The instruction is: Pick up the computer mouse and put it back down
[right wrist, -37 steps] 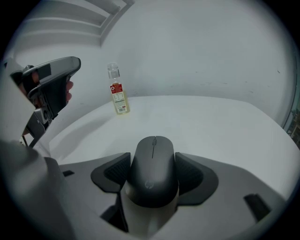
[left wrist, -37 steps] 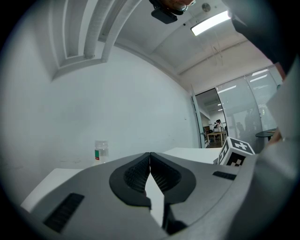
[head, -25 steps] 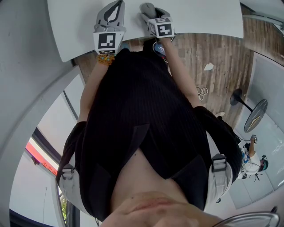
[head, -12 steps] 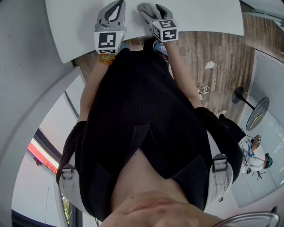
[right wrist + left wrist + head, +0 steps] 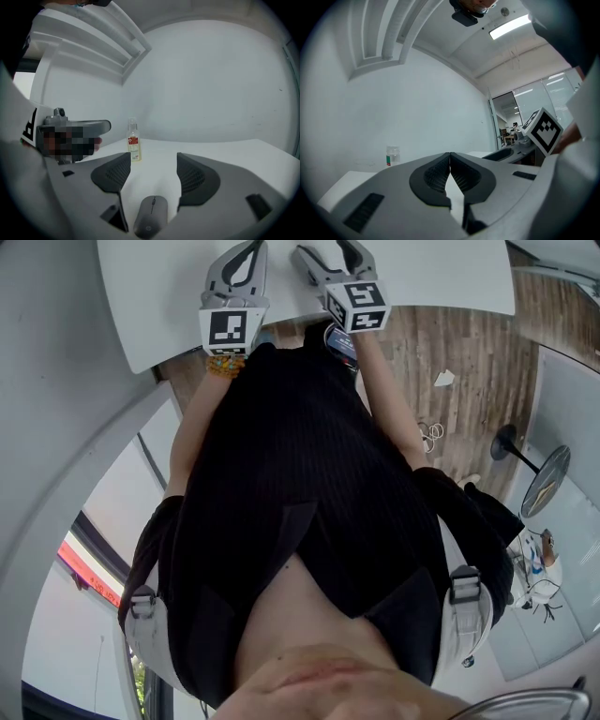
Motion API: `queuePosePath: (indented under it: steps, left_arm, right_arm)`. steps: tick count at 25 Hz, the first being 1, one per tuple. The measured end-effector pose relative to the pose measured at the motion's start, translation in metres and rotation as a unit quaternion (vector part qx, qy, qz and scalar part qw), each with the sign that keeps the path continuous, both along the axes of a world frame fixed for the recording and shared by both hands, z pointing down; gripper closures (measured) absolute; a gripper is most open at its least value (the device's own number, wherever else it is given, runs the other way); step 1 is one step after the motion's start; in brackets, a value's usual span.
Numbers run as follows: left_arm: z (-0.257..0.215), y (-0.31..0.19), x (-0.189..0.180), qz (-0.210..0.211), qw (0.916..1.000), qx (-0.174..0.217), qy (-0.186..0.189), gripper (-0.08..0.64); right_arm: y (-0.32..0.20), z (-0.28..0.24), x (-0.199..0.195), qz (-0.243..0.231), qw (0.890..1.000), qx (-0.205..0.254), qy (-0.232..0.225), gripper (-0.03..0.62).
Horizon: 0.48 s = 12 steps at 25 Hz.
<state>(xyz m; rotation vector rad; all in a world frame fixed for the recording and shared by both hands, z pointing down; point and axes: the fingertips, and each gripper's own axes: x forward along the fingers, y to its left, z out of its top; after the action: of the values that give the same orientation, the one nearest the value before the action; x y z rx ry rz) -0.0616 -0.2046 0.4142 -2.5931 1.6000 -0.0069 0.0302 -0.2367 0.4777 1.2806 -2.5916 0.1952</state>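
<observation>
- Two grippers are seen at the top edge of the head view, both held over a white table [image 5: 150,296].
- One of them, the right gripper [image 5: 152,161], is shown in its own view with the jaws spread wide; nothing is clamped between its ribbed pads [image 5: 112,173].
- One grey computer mouse [image 5: 152,215] is seen at the lower centre of the right gripper view, lying flat on the table [image 5: 225,150].
- The mouse is placed in the gap between the two jaws, low down near their bases and nearer the camera than the pads; its scroll-wheel end is pointed away, toward the opening between the fingertips.
- No grip on the mouse is shown: the pads stand ahead of it to either side.
- In the head view the right gripper [image 5: 328,254] is seen as a fork with both jaws apart; the mouse cannot be made out there.
- The left gripper [image 5: 450,154] is shown with its jaws pressed together, tip meeting tip, and nothing is held between them.
- In the head view the left gripper [image 5: 253,247] lies just beside the right one, on its left.
- A small clear bottle [image 5: 134,140] with a red label is seen standing upright on the table, beyond the jaws, left of centre in the right gripper view.
</observation>
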Motion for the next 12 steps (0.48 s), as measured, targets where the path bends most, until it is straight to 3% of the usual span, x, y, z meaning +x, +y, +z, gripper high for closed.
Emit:
queuePosePath:
  steps: [6,12]
  left_arm:
    - [-0.009,0.0,-0.004,-0.007,0.9999,0.009,0.008,0.546]
    - [-0.015,0.004,-0.005,-0.011,0.9998,0.016,0.008,0.546]
  right_arm:
    - [0.003,-0.041,-0.005,0.001,0.998,0.024,-0.054,0.311]
    - [0.006,-0.067,-0.003,0.017,0.996,0.084,-0.029,0.311]
